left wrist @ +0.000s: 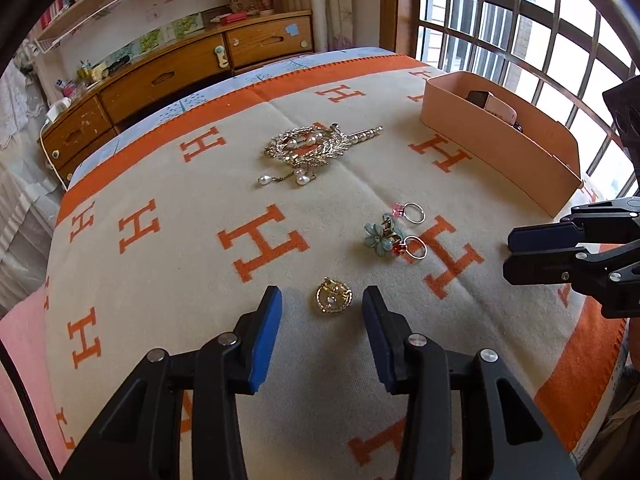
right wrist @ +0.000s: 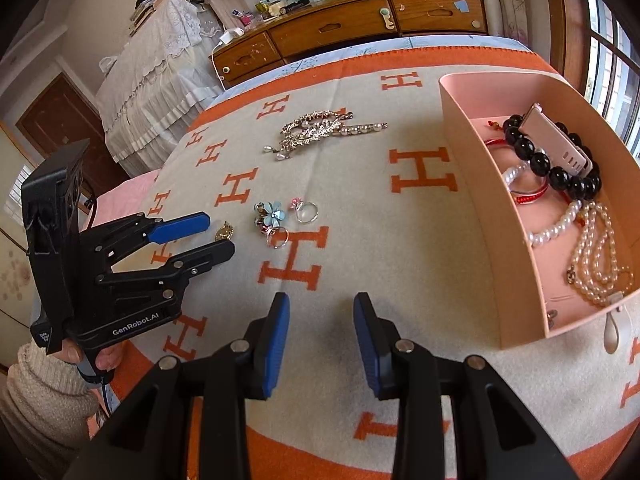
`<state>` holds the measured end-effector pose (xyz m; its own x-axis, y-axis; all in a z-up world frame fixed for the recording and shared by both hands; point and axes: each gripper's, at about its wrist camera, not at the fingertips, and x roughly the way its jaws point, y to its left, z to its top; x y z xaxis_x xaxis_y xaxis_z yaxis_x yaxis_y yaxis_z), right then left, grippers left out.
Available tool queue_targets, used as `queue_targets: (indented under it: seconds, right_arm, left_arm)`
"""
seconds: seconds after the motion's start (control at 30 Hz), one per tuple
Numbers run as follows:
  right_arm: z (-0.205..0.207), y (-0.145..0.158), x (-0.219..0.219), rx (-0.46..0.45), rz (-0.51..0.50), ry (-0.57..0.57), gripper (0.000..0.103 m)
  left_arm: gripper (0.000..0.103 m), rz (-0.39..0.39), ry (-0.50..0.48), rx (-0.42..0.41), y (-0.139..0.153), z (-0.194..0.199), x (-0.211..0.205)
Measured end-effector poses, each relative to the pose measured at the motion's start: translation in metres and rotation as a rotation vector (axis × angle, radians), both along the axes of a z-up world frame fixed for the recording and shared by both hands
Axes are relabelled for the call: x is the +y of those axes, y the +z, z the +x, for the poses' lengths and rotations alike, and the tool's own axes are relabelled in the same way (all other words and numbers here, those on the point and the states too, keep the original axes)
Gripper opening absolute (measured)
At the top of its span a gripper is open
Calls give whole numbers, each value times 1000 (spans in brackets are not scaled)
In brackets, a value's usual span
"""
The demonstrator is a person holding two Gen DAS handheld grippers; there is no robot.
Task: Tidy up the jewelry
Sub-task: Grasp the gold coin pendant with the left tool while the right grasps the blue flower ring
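A small round gold brooch (left wrist: 333, 300) lies on the blanket between the tips of my open left gripper (left wrist: 322, 300); it also shows in the right wrist view (right wrist: 224, 232) just past that gripper (right wrist: 220, 232). A blue flower clip (left wrist: 378, 235) and two rings (left wrist: 414, 213) (left wrist: 416, 247) lie further on. A gold leaf and pearl piece (left wrist: 308, 148) lies at the back. My right gripper (right wrist: 322, 308) is open and empty above bare blanket; in the left wrist view (left wrist: 510, 254) it sits at the right. A pink box (right wrist: 472, 184) holds bead and pearl bracelets (right wrist: 556, 168).
The beige and orange H-pattern blanket (left wrist: 200, 208) covers the bed. A wooden drawer unit (left wrist: 160, 80) stands behind the bed, a barred window (left wrist: 520, 20) at the right. A lace-covered piece of furniture (right wrist: 152, 76) stands at the left.
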<state>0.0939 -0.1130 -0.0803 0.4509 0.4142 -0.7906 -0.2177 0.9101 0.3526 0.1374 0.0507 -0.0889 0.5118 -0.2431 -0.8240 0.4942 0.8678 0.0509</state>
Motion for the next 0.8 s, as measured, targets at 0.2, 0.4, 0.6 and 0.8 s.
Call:
queue_targets:
  seconds: [0.2,0.4,0.6,0.8]
  right_arm:
    - [1,0,-3,-3,18,4,34]
    - [1,-1,-4,-12,28,5,34]
    - [4,0,-1,-20,12,10,34]
    - [12,1,10,-26,-21,33,34]
  left_arm:
    - [21,10,-70,-9,1,1,-7]
    - [17,12,-59,-17,1,-2,-10]
    - [17,6,68,-9,5,-7,-7]
    - [17,-66,275,50,12,-15,10]
